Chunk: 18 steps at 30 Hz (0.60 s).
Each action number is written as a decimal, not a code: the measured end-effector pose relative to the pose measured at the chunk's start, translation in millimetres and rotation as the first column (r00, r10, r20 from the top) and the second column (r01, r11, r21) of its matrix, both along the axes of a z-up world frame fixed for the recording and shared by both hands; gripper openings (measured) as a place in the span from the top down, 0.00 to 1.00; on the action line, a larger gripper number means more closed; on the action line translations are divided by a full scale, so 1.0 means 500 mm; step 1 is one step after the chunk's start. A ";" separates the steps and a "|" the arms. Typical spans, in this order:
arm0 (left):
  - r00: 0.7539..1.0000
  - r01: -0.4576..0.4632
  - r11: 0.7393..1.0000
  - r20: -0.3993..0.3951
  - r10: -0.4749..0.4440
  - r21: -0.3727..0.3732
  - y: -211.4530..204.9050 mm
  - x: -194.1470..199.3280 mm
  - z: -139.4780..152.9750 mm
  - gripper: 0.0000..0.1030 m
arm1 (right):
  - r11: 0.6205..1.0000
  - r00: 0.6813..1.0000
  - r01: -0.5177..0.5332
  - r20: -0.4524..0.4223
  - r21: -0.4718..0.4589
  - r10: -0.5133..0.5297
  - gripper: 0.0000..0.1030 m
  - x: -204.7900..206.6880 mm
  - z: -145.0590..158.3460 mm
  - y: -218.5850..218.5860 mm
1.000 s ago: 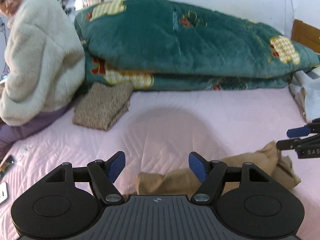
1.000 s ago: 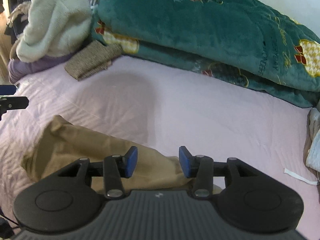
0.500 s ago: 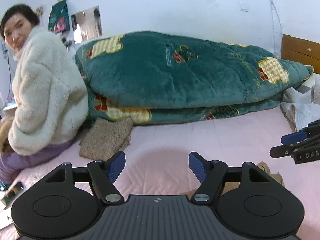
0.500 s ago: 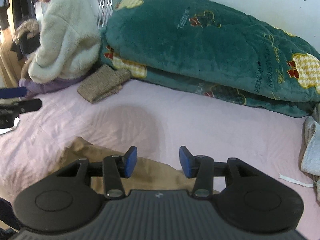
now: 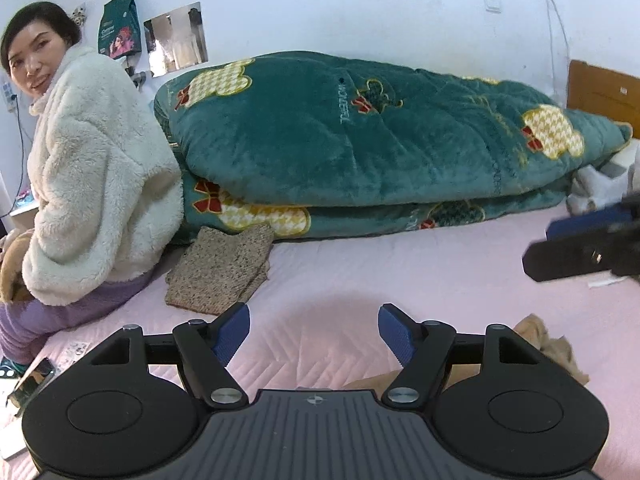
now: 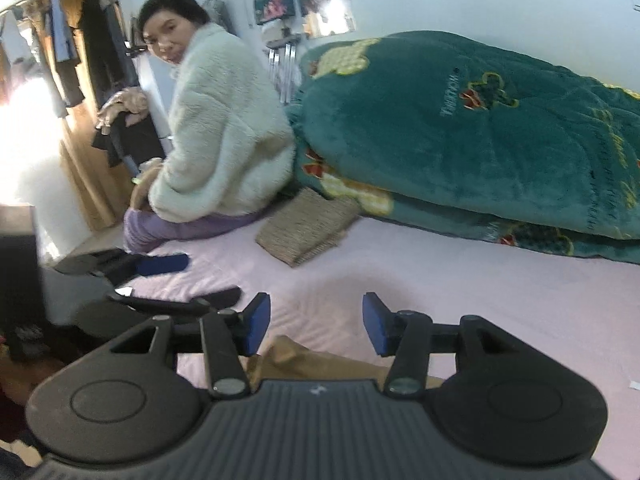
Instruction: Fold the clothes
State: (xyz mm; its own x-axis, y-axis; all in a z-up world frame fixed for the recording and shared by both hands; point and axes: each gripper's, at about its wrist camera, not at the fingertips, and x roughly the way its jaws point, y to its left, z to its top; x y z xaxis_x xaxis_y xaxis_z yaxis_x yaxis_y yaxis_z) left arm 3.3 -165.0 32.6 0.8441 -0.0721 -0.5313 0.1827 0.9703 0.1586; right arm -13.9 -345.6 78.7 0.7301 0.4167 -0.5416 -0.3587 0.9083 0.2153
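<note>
A crumpled tan garment (image 5: 548, 346) lies on the pink bed sheet (image 5: 400, 280), low in both views and mostly hidden under the gripper bodies; in the right wrist view a fold of the tan garment (image 6: 304, 360) shows just below the fingers. My left gripper (image 5: 315, 330) hovers above the sheet, open and holding nothing. My right gripper (image 6: 316, 324) is above the garment with its jaws opening and nothing between them. Each gripper shows in the other's view: the right gripper (image 5: 560, 240) at the right edge, the left gripper (image 6: 208, 280) at lower left.
A folded speckled brown garment (image 5: 220, 268) lies by the rolled green quilt (image 5: 360, 148) along the wall. A person in a white fleece jacket (image 5: 96, 180) sits on the bed's left edge. White clothes (image 5: 596, 188) are heaped at far right.
Both grippers have risen and tipped upward, so the tan garment has sunk to the bottom of both views. The right jaws have widened a little. The seated person has come fully into view.
</note>
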 end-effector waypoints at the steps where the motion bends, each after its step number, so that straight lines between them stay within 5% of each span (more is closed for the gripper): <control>1: 1.000 0.003 1.000 -0.005 -0.003 0.004 -0.001 0.004 -0.004 0.29 | 1.000 1.000 -0.019 0.005 -0.012 0.019 0.48 0.000 0.000 0.009; 5: 0.998 -0.020 1.000 -0.060 0.019 -0.002 0.010 0.010 -0.013 0.29 | 0.998 0.995 0.043 -0.088 -0.036 -0.046 0.46 0.019 -0.043 -0.022; 9: 0.981 -0.065 0.998 -0.183 0.066 0.013 0.069 -0.025 -0.017 0.29 | 0.972 0.952 0.202 -0.210 -0.123 -0.224 0.46 0.021 -0.116 -0.135; 14: 0.939 -0.083 0.993 -0.328 0.105 0.079 0.145 -0.087 0.002 0.29 | 0.924 0.899 0.274 -0.271 -0.267 -0.345 0.46 -0.003 -0.189 -0.234; 18: 0.932 -0.049 0.997 -0.357 0.067 0.058 0.107 -0.055 -0.050 0.29 | 0.907 0.870 0.300 -0.306 -0.296 -0.387 0.46 0.005 -0.246 -0.260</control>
